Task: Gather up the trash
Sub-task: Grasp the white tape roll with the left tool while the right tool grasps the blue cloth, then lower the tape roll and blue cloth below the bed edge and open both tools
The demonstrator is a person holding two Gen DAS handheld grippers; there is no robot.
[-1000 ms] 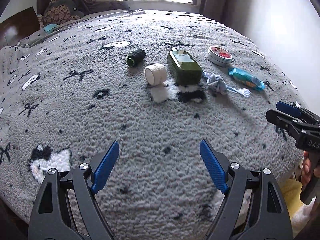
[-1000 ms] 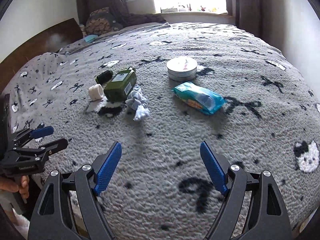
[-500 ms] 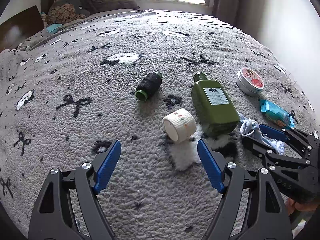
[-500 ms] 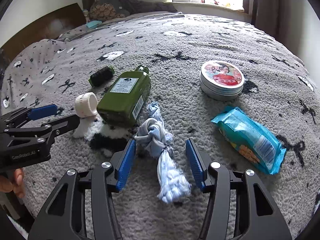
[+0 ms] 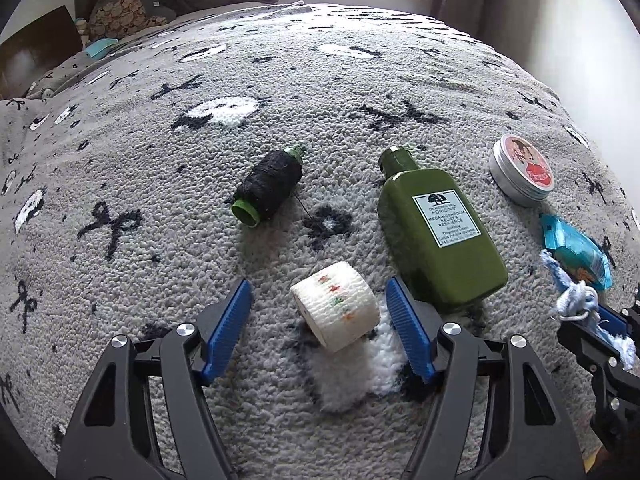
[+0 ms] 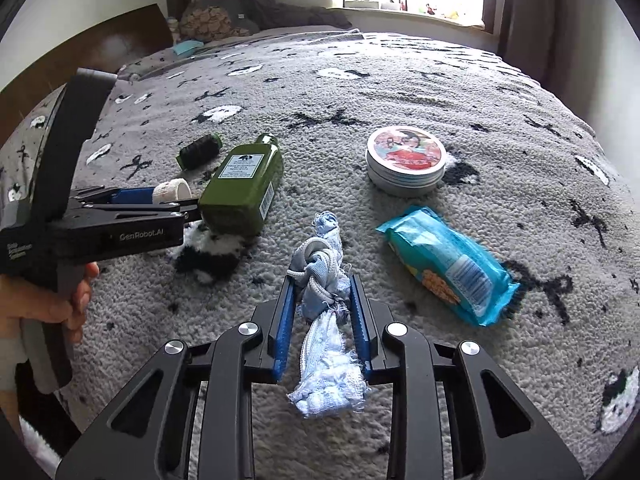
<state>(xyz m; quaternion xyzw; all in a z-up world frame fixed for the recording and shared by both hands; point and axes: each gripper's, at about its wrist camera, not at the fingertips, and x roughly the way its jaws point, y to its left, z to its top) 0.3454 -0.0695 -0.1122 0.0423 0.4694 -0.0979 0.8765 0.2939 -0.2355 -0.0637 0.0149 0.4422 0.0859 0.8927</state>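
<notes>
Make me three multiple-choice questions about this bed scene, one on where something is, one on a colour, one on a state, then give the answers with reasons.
1. Where does the white bandage roll lie?
A. on top of the round tin
B. between the left gripper's blue fingers
C. under the snack packet

2. What colour is the flat plastic bottle with the white label?
A. dark green
B. red
C. yellow

3. What is the right gripper doing?
A. hanging empty, far from everything
B. gripping the spool of black thread
C. closing on the knotted pale blue rag

Answers:
1 B: the left wrist view shows the roll between the fingers, with a gap on each side as the jaws close.
2 A: both views show it dark green.
3 C: the right wrist view shows the pads pressing the rag.
</notes>
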